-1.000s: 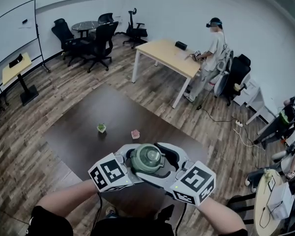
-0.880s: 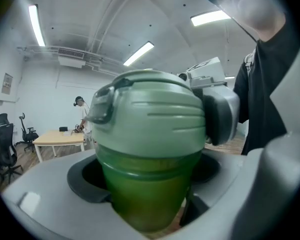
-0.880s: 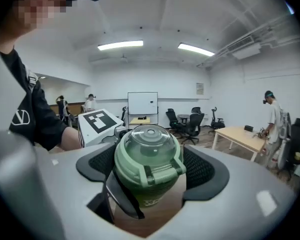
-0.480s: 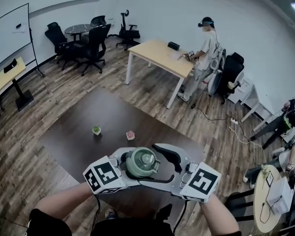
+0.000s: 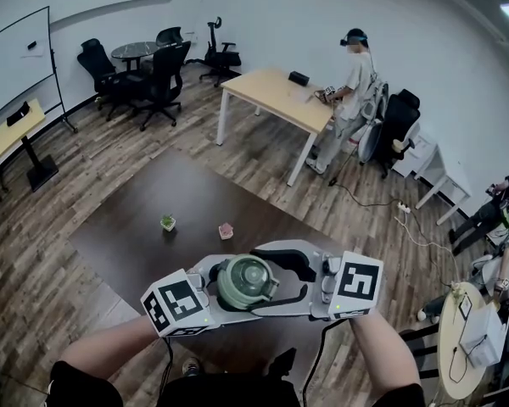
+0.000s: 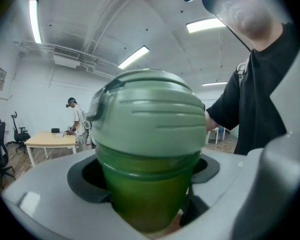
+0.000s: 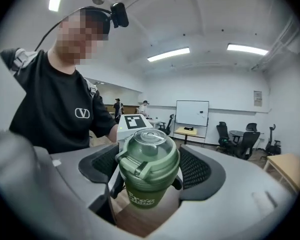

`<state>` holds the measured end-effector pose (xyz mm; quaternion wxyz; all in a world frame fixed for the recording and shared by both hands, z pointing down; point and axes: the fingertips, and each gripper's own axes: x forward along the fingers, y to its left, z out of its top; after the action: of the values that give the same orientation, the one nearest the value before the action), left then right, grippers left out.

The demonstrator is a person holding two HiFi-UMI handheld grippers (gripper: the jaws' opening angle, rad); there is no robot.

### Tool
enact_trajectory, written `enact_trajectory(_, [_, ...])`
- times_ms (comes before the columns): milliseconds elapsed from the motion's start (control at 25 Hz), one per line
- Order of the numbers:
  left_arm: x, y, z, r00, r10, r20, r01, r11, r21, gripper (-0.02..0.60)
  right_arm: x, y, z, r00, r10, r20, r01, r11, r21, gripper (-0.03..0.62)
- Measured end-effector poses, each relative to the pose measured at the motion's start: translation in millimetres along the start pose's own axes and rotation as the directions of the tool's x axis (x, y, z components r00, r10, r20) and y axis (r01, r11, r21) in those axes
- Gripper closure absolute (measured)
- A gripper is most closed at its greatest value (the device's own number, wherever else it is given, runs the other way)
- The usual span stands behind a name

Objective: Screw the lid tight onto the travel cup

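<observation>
The green travel cup [image 5: 244, 285] is held up over the near edge of the dark table [image 5: 153, 227], with its pale green domed lid [image 5: 248, 276] sitting on top. My left gripper [image 5: 229, 288] is shut on the cup's green body [image 6: 145, 194] just under the lid [image 6: 150, 114]. From the other side my right gripper [image 5: 256, 280] reaches around the lid [image 7: 149, 151]. Its jaws are closing, one ribbed pad [image 7: 197, 166] on each side of the lid, with a thin gap still showing. The cup's lower part is hidden by the jaws.
On the table farther out sit a small green object [image 5: 167, 223] and a small pink one [image 5: 226, 231]. A person [image 5: 352, 66] stands at a tan table [image 5: 271, 91] at the back. Office chairs [image 5: 165, 62] and a whiteboard [image 5: 17, 53] stand at the far left.
My right gripper has swung round the lid, its marker cube rising from low right to level with the cup, and its jaws have drawn nearer the lid. The left gripper still holds the cup.
</observation>
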<state>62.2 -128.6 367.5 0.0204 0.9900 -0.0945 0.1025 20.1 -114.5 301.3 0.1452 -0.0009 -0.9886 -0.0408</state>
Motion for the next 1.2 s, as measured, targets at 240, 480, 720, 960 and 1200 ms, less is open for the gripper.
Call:
enact_trajectory(240, [-5, 19, -5, 0.996, 0.093, -0.012, -0.093, 0.995, -0.029, 0.166, 9, -16, -2, 0.895, -0.443, -0.054, 0.445, 0.877, 0.179, 0.204])
enact_trajectory(480, [-4, 20, -13, 0.992, 0.121, -0.024, -0.122, 0.992, -0.043, 0.166, 11, -18, -12, 0.768, -0.620, -0.161, 0.639, 0.730, 0.242, 0.204])
enact_trajectory(720, [0, 17, -12, 0.995, 0.094, -0.030, -0.096, 0.995, -0.037, 0.166, 5, -19, -12, 0.847, -0.512, -0.141, 0.531, 0.804, 0.268, 0.204])
enact_trajectory(960, [5, 10, -17, 0.994, 0.079, -0.082, -0.076, 0.997, 0.032, 0.167, 4, -15, -21, 0.884, -0.389, -0.260, 0.451, 0.855, 0.255, 0.204])
enact_trajectory(1200, [1, 12, -12, 0.997, 0.070, -0.042, -0.070, 0.997, 0.020, 0.167, 10, -14, -14, 0.884, -0.377, -0.278, 0.432, 0.884, 0.175, 0.203])
